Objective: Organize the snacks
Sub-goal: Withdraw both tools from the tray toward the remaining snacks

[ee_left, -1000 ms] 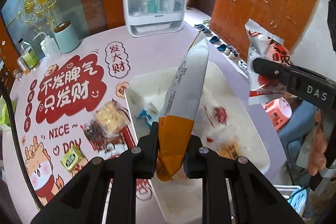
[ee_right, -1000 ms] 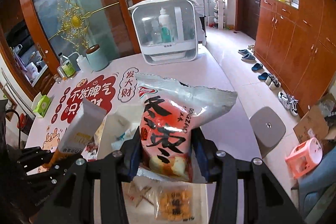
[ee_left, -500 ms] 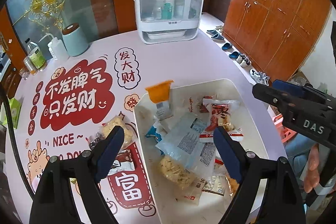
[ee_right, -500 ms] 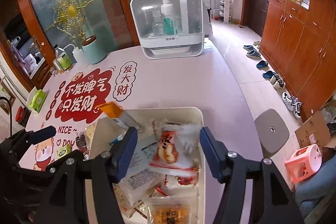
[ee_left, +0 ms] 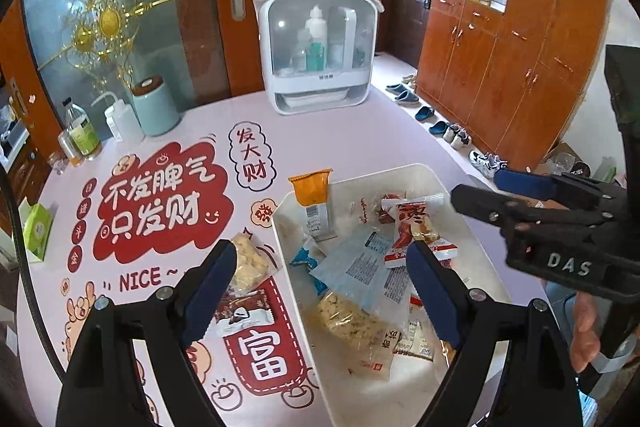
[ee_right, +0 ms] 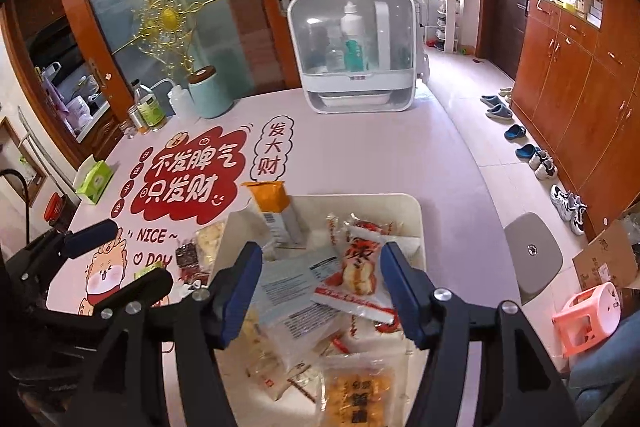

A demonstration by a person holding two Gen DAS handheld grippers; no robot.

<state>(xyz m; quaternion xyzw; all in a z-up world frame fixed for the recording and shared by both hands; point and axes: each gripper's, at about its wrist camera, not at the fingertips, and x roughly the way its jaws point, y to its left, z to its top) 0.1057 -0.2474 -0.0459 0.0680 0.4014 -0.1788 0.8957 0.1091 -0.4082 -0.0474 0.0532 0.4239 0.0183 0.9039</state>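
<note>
A white bin (ee_left: 404, 173) (ee_right: 416, 223) on the table holds several snack packets. An orange-topped packet (ee_left: 313, 201) (ee_right: 276, 211) leans on its far left wall. A red-and-white packet (ee_left: 412, 227) (ee_right: 360, 263) lies on the pile. My left gripper (ee_left: 320, 291) is open and empty above the bin's near left side. My right gripper (ee_right: 320, 295) is open and empty above the bin; it also shows in the left wrist view (ee_left: 516, 203). Loose snacks (ee_left: 248, 263) (ee_right: 200, 247) lie on the table left of the bin.
A white cabinet with bottles (ee_left: 316, 51) (ee_right: 356, 51) stands at the table's far edge. A teal canister (ee_left: 154, 107), bottles (ee_left: 82, 135) and a green tissue box (ee_right: 94, 179) line the far left. A grey stool (ee_right: 532, 251) and pink stool (ee_right: 588, 315) stand on the floor right.
Both grippers opened and dropped their packets into the bin: the orange-topped one from the left, the red-and-white one from the right. Both grippers then drew back and up.
</note>
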